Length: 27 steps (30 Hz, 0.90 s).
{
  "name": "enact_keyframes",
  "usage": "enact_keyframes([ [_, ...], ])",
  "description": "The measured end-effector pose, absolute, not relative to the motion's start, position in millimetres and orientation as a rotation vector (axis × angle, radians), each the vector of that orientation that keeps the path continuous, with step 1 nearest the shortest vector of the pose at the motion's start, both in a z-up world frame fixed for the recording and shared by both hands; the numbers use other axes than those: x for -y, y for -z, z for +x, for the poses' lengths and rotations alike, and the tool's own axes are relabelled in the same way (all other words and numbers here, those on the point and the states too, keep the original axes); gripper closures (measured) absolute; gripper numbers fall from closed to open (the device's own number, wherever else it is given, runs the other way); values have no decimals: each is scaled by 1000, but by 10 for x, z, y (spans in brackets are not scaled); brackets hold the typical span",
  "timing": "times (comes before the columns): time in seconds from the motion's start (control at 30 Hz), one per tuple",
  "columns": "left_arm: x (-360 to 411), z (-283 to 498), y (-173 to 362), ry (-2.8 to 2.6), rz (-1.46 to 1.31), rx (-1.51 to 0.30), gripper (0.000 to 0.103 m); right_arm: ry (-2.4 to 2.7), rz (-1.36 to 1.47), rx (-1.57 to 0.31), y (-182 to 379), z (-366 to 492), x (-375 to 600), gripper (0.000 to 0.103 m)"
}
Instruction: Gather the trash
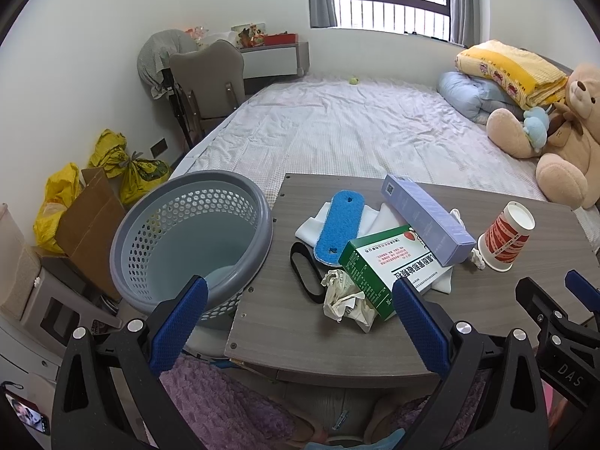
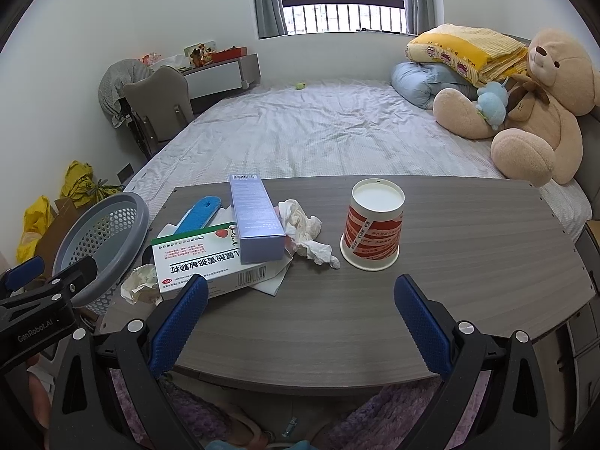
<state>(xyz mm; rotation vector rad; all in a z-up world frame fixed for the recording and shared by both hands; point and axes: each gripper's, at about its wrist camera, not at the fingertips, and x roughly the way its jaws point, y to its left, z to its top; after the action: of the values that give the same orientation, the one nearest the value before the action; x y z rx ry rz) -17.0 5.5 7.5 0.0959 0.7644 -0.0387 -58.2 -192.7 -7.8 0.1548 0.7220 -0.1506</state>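
Observation:
Trash lies on a grey wooden table (image 1: 337, 337) (image 2: 468, 262): a green and white medicine box (image 1: 378, 266) (image 2: 210, 262), a lilac carton (image 1: 427, 221) (image 2: 255, 221) leaning on it, a blue sponge pad (image 1: 339, 227) (image 2: 200, 210), a black band (image 1: 303, 272), crumpled paper (image 1: 347, 298) (image 2: 140, 283), a crumpled tissue (image 2: 305, 234) and an upturned red and white paper cup (image 1: 504, 238) (image 2: 373, 225). A grey perforated basket (image 1: 191, 240) (image 2: 101, 240) stands at the table's left edge. My left gripper (image 1: 300, 311) hovers open over the near edge. My right gripper (image 2: 300, 311) is open too, short of the cup.
Behind the table is a bed (image 2: 318, 131) with a teddy bear (image 2: 532, 112) and folded bedding (image 2: 465, 52). A chair (image 1: 206, 78), yellow bags (image 1: 123, 165) and a cardboard piece (image 1: 90, 225) stand at the left. A purple rug (image 1: 225, 405) lies below.

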Motion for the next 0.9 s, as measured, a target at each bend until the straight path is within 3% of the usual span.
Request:
enact_keyframes([
  [0.9,-78,-201,-112,36,96,-752,6,140,156,-710,38,-611,1883,8],
])
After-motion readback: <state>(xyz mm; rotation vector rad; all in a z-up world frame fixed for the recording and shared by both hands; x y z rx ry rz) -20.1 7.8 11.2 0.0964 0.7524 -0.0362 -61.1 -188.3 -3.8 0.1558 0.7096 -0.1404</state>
